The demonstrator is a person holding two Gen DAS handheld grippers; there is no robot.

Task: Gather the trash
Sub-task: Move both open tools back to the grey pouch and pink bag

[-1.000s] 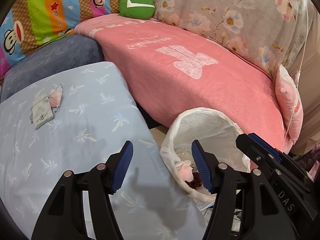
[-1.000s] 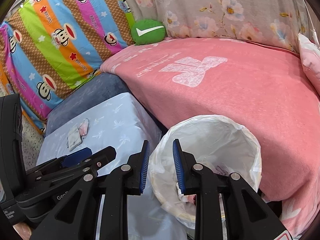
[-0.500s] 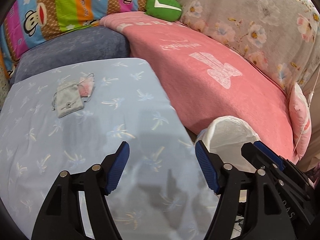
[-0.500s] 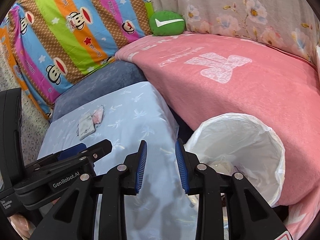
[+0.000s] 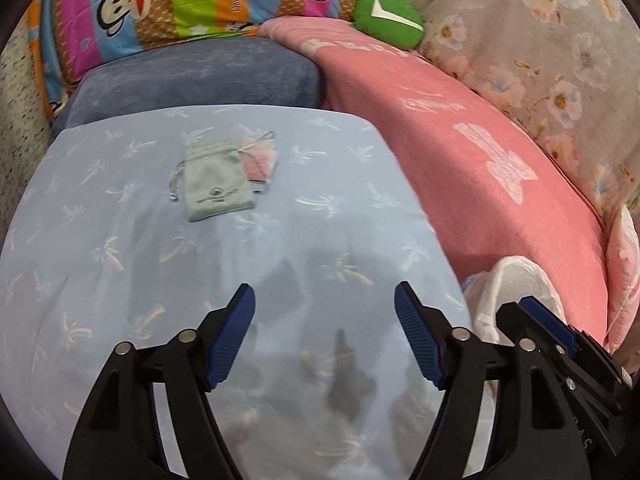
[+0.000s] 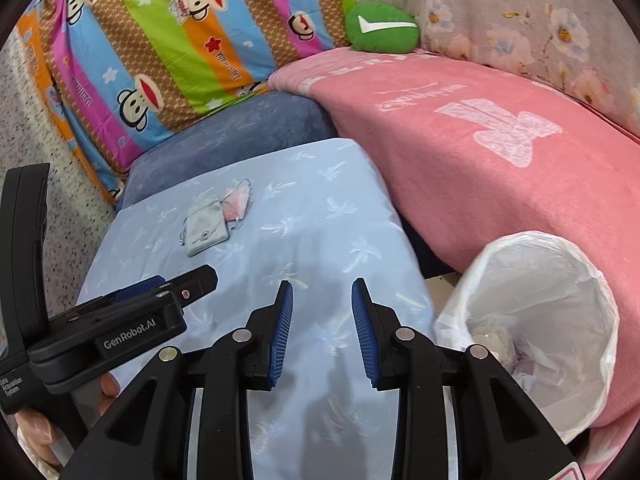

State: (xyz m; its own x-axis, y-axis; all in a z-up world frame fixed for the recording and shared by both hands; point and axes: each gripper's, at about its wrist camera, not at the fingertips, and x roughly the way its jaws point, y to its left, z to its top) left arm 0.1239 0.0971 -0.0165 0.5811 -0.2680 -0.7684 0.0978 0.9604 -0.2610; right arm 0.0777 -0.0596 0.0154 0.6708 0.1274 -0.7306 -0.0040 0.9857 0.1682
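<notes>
A grey drawstring pouch (image 5: pixel 216 178) and a pink face mask (image 5: pixel 260 158) lie side by side on the light blue palm-print surface (image 5: pixel 120 280); they also show in the right wrist view, pouch (image 6: pixel 206 230) and mask (image 6: pixel 238 206). My left gripper (image 5: pixel 324 312) is open and empty, hovering above the blue surface short of them. My right gripper (image 6: pixel 322 304) is open and empty, to the right of the left one. A bin lined with a white bag (image 6: pixel 552 264) stands at the right with several scraps inside; its rim shows in the left wrist view (image 5: pixel 516 280).
A pink blanket (image 6: pixel 480 152) covers the sofa behind. A green cushion (image 6: pixel 382 28), a striped monkey-print cover (image 6: pixel 160 52), a dark blue cushion (image 5: pixel 200 76) and floral fabric (image 5: pixel 540 40) lie at the back. A pink pillow (image 5: pixel 624 264) sits at far right.
Both grippers have swung left, away from the bin and over the blue surface. The pouch and mask are now nearer the centre. The right gripper's jaws have opened wider.
</notes>
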